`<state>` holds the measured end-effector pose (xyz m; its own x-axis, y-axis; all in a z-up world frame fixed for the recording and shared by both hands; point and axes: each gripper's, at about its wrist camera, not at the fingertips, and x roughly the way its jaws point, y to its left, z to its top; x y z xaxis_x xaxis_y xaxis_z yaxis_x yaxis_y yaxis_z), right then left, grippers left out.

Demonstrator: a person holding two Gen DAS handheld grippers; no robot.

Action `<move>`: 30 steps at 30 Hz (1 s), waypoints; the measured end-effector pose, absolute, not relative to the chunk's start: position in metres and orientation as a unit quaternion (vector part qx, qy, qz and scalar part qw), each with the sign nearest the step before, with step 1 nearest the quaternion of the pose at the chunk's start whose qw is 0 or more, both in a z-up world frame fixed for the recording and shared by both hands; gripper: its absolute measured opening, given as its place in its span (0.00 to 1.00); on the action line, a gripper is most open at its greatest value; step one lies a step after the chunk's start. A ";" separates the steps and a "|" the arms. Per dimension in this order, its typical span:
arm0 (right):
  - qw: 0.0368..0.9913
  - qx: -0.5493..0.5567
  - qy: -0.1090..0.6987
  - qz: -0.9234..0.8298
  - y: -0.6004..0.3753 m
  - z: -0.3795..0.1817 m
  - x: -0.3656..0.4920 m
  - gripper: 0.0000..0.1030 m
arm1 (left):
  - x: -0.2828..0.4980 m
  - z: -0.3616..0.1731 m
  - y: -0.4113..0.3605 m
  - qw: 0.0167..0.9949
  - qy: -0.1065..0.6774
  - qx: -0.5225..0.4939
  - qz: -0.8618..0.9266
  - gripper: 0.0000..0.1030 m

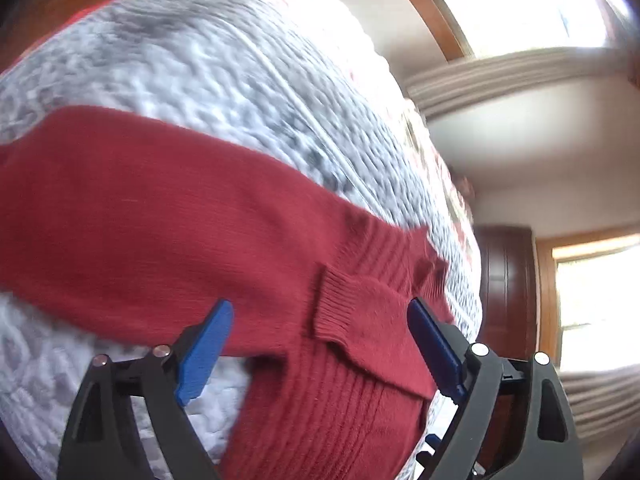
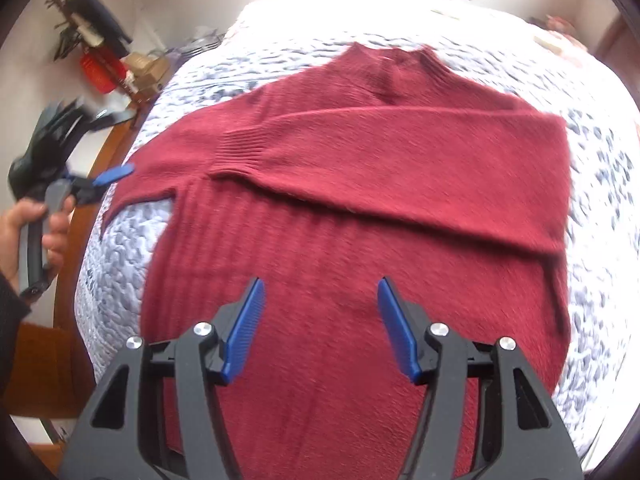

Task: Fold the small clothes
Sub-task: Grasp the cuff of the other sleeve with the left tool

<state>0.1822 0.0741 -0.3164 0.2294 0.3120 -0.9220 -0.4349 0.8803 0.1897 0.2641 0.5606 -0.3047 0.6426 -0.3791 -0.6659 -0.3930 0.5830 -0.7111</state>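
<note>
At far left in the right wrist view, our hand (image 2: 30,232) grips the left gripper (image 2: 116,174) at the bed's edge, just beside the sweater's (image 2: 360,208) outstretched sleeve (image 2: 136,188); its own camera shows its blue fingers (image 1: 206,344) spread, pinching nothing. The red sweater lies flat on the quilt (image 2: 120,248), collar (image 2: 396,64) away from us, the other sleeve (image 2: 400,148) folded across the chest with its cuff (image 2: 240,152) toward the left. Our right gripper (image 2: 320,328) hovers above the lower body, fingers apart and empty.
</note>
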 end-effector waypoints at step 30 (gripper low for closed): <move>0.735 -0.127 0.595 0.300 0.171 -0.334 0.131 0.62 | 0.115 -0.445 0.810 0.667 0.299 -0.616 0.295 0.30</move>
